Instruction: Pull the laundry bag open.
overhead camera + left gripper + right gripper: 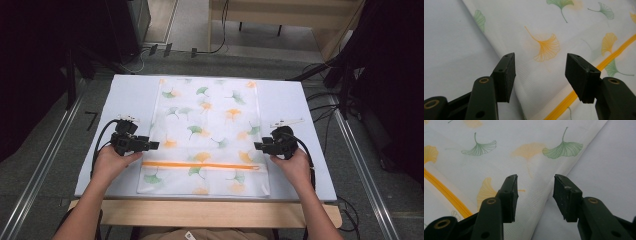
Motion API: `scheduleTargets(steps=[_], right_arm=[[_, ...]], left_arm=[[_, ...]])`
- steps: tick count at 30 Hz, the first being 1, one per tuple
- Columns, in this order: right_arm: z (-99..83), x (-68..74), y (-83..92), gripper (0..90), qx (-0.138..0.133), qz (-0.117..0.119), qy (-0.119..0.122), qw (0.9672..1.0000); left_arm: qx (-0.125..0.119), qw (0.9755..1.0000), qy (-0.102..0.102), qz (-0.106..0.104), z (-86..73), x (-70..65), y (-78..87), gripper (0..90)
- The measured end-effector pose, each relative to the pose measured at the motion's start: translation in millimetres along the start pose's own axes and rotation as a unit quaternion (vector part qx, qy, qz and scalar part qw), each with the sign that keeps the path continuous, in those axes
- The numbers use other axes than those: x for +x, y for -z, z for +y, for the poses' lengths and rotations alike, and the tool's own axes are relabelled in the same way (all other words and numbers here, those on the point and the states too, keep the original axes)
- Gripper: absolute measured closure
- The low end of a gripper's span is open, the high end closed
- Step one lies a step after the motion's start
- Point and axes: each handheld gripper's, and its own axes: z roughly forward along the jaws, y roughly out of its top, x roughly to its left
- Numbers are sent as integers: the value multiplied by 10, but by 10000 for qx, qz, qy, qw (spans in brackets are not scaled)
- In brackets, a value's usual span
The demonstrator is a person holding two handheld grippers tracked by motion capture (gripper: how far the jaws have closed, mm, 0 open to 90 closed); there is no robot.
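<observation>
You are at the approach step: the printed mesh bag (207, 135) lies flat in the middle of the surface (127, 100), its orange zipper (200, 165) running across near your side, and nothing is gripped yet. Your left tool (156, 145) sits at the bag's left edge with its jaws spread apart and empty; in the left gripper view that edge (499, 53) passes just under the near jaw. Your right tool (257, 146) mirrors it at the right edge, also spread and empty, with the edge (554, 186) running between the jaws.

Next, as I judge it, you need to lower both tools so each straddles its edge, then close. The fabric lies flat, so catching it may need a slight scoop. Bare surface flanks the bag on both sides, giving room outward; the front lip is near your wrists.
</observation>
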Motion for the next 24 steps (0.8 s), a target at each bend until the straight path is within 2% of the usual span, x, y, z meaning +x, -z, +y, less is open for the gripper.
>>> scheduleTargets(steps=[4, 6, 8, 16, 20, 24], right_arm=[[-10, -6, 59, 541, -62, -1, -36, 10000], [-25, -17, 95, 529, -94, -3, -60, 9999], [-42, -19, 130, 524, -91, -19, -68, 9999], [-147, -6, 273, 522, -85, -33, -100, 9999], [-220, 53, 321, 524, 2, -17, -119, 9999], [-280, 104, 353, 524, 58, 32, -39, 10000]], left_arm=[[-49, 9999, -127, -88, 14, -77, 19, 406], [-29, 9995, -305, -93, 23, -113, 27, 419], [-45, 9992, -385, -100, 30, -155, 24, 411], [-40, 9980, -583, -234, 63, -319, 1, 398], [-60, 9972, -680, -296, 89, -394, -21, 399], [-64, 9965, -760, -334, 114, -463, -50, 395]])
